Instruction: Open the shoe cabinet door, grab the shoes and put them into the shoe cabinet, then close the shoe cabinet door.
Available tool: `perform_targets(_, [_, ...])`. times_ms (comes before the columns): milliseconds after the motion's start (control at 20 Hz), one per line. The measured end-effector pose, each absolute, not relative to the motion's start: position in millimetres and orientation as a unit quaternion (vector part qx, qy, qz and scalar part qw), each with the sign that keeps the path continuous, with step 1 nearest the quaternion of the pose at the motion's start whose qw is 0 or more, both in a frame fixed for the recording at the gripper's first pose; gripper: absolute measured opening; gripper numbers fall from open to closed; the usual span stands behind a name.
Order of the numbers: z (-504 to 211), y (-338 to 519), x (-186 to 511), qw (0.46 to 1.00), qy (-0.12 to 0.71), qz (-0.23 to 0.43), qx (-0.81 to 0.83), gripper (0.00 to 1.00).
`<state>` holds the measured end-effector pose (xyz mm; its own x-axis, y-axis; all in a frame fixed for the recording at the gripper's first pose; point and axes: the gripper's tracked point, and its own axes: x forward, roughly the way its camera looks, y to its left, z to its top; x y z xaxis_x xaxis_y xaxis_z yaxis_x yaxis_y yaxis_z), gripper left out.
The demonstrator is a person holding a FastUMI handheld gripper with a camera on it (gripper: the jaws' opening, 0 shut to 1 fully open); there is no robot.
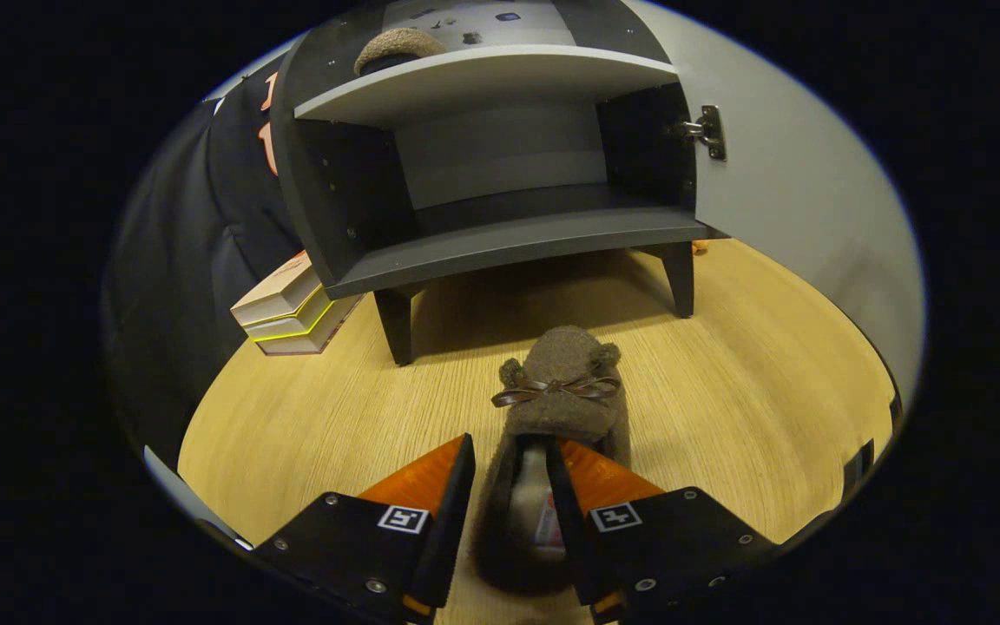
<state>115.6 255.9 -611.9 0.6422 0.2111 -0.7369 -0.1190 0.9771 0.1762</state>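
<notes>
A brown fuzzy slipper (562, 382) with a small ribbon bow lies on the wooden floor (752, 391), toe pointing at the shoe cabinet (500, 247). My gripper (510, 444) is shut on the slipper's left side wall, with one finger outside it and the other inside the opening. The cabinet stands a short way beyond on dark legs. Its door (795, 191) is swung wide open to the right, and its lower compartment is bare. A second brown slipper (398, 45) rests on the shelf above, partly hidden by the shelf edge.
Beside the cabinet's left front leg, a stack of books (292, 308) lies on the floor. A metal hinge (708, 130) sticks out from the open door's inner face. Black cloth hangs along the left.
</notes>
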Motion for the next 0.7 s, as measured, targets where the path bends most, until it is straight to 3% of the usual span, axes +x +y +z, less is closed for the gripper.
perform_targets(300, [-641, 262, 137, 0.905, 0.416, 0.084, 0.034, 0.40])
perform_targets(600, [-646, 256, 144, 0.906, 0.415, 0.078, 0.015, 0.10])
perform_targets(700, [-643, 257, 144, 0.903, 0.422, 0.079, 0.029, 0.06])
